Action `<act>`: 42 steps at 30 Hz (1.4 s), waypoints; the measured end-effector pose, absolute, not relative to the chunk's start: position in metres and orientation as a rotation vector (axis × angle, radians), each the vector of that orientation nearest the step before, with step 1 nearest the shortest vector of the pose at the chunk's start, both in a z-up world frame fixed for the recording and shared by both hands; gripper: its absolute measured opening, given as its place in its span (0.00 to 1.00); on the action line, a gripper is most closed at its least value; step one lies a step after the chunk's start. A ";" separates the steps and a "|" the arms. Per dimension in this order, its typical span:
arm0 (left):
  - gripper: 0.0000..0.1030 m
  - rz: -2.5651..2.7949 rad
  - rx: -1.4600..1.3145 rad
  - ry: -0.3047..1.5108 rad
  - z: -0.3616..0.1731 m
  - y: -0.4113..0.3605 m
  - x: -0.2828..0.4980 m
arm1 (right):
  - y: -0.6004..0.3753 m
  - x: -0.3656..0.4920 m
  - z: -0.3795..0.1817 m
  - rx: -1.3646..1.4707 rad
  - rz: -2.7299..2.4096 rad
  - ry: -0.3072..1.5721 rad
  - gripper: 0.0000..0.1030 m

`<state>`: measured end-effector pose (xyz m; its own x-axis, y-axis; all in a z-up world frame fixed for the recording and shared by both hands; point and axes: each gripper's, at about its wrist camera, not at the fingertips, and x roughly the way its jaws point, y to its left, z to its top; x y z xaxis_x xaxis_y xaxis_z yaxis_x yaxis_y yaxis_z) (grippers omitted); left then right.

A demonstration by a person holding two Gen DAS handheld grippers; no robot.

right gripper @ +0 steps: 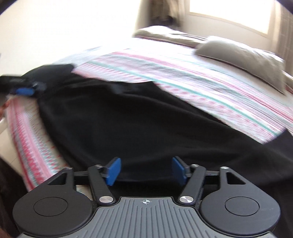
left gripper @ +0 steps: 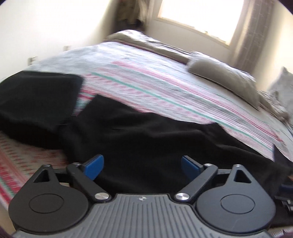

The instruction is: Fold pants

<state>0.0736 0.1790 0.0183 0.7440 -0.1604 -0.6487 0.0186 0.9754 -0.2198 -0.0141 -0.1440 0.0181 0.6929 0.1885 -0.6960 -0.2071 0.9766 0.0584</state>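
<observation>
Black pants (left gripper: 146, 139) lie spread on a bed with a pink and teal striped cover (left gripper: 164, 87). In the left wrist view one part (left gripper: 36, 102) lies off to the left, the rest runs to the right. My left gripper (left gripper: 142, 167) is open and empty, just above the near edge of the black cloth. In the right wrist view the pants (right gripper: 137, 124) fill the middle. My right gripper (right gripper: 144, 170) is open and empty over their near edge. The left gripper (right gripper: 23, 90) shows at the far left there, by the cloth's far end. Both views are blurred.
A grey pillow (left gripper: 219, 78) lies on the far right of the bed, with a folded beige blanket (left gripper: 139, 40) beyond it. A bright window (left gripper: 199, 16) with curtains stands behind. A white wall (left gripper: 45, 27) is at the left. The bed's near edge (right gripper: 31, 146) falls away at left.
</observation>
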 end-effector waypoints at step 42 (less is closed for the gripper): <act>0.04 -1.094 0.110 0.837 -0.043 -0.125 0.077 | -0.353 -0.041 -0.027 0.314 -0.355 0.792 0.75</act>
<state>0.0772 -0.1252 -0.0431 0.1928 -0.7384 -0.6462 0.8168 0.4857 -0.3113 -0.0408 -0.3531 -0.0273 0.6496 -0.1907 -0.7359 0.4220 0.8956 0.1405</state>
